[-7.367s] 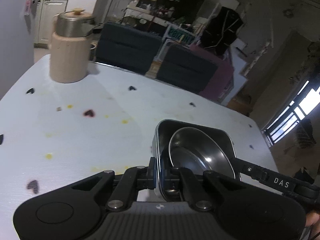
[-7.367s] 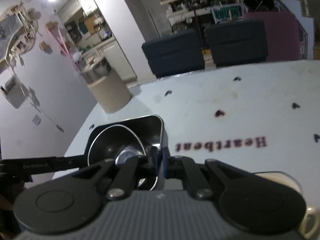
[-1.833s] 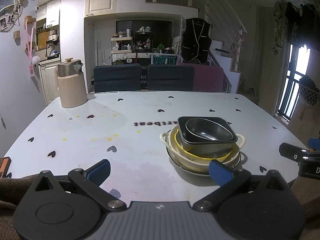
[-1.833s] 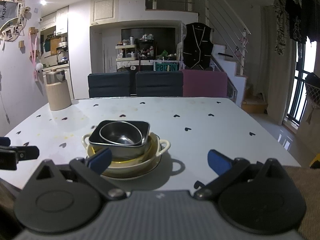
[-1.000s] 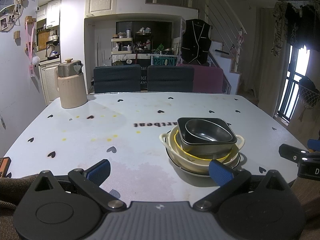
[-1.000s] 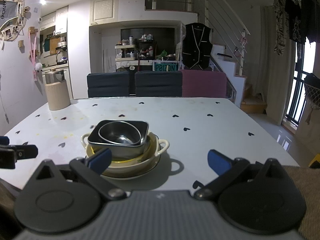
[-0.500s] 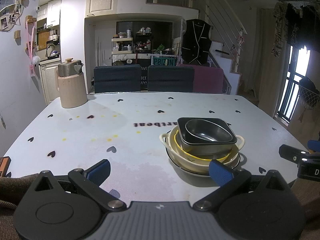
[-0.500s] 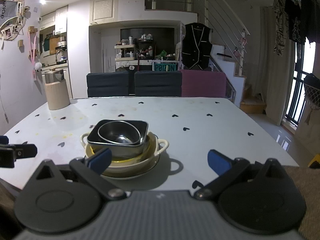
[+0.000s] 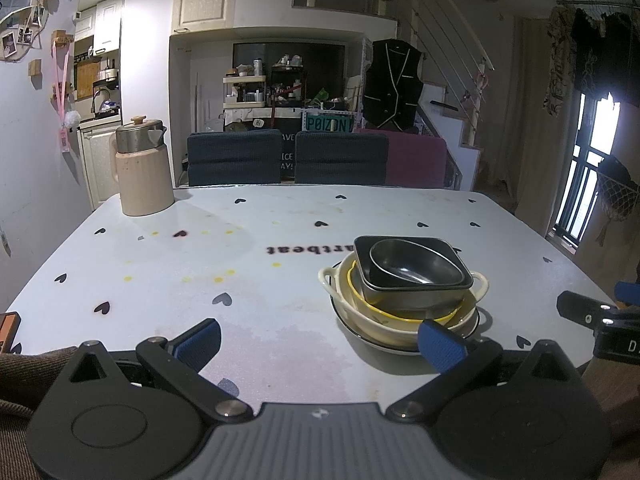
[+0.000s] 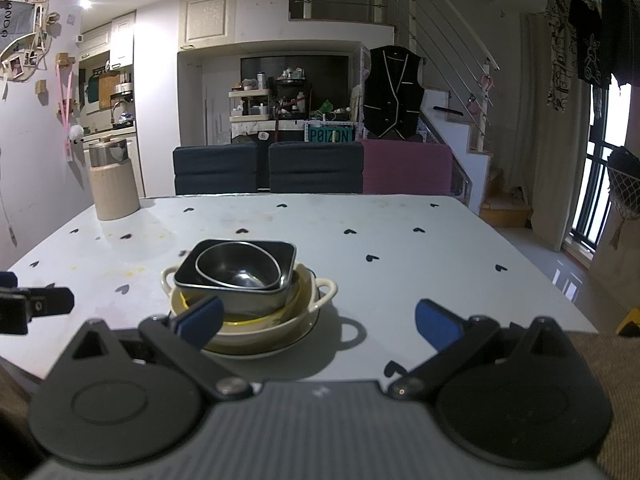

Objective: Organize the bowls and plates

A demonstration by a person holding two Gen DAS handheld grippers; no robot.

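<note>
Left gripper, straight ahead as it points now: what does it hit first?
Likely nothing near: the open left gripper points over bare white heart-print table. The stacked bowls sit right of centre, by its right finger; depth is uncertain.

My left gripper's blue pad [image 9: 439, 344] covers the plate's [image 9: 376, 342] near rim; the dish stack hides the start of the table lettering [image 9: 310, 249]; an orange object [image 9: 8, 330] is cut off at frame left

**Both grippers spread, holding nothing**

We hold our left gripper [image 9: 319, 342] low and level, its blue-padded fingers [image 9: 199, 338] wide apart and bare. Our right gripper [image 10: 318, 322] sits alongside at much the same height, fingers [image 10: 438, 325] equally splayed, gripping nothing.
</note>
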